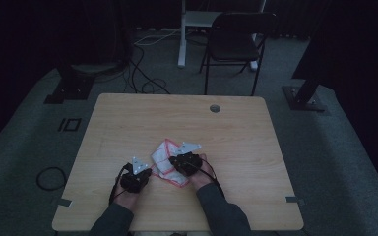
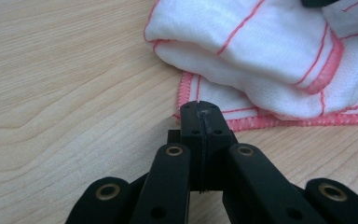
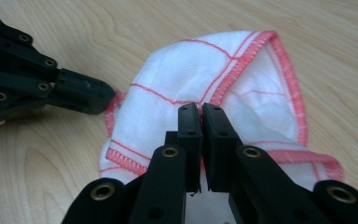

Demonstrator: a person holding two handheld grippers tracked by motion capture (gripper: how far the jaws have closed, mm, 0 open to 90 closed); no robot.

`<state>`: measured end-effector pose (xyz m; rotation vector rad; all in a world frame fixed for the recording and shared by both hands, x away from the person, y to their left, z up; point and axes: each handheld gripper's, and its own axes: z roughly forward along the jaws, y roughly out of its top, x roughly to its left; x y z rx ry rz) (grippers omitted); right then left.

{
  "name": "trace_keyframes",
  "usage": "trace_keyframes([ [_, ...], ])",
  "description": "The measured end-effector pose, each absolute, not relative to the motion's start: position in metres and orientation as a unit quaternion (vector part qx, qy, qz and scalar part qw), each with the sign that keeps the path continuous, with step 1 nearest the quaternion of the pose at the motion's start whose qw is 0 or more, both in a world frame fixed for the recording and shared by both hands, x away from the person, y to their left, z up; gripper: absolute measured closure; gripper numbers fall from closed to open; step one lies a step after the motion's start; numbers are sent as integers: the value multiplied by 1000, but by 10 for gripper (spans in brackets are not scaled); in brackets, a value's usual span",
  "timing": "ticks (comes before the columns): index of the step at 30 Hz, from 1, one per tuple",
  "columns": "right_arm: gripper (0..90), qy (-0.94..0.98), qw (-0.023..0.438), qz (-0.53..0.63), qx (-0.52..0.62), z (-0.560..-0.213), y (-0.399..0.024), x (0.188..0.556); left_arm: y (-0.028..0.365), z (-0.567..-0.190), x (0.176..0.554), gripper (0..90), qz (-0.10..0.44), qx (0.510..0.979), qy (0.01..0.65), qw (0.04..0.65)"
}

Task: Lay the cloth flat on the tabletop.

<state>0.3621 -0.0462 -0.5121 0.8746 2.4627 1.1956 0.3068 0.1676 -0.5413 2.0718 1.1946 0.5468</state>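
One white cloth (image 3: pixel 182 88), red-gridded, pink-hemmed, rumpled on tabletop (image 1: pixel 128 118); left tool (image 2: pixel 200 109) shut at its hem, right tool (image 3: pixel 200 108) pinching a fold.

Light wooden table (image 1: pixel 128 123), white red-striped cloth (image 1: pixel 163 156) lying on it

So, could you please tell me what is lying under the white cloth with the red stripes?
The white cloth lies folded on the bare wooden table; its own hemmed lower layer shows beneath the fold. Anything deeper under it is covered.
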Motion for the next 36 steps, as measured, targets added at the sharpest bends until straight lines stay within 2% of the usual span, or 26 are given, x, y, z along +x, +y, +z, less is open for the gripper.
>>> trace_keyframes([
  [36,876,819,175,404,368,-502,-121,381,177,-541,309,900,205,779,486,338],
])
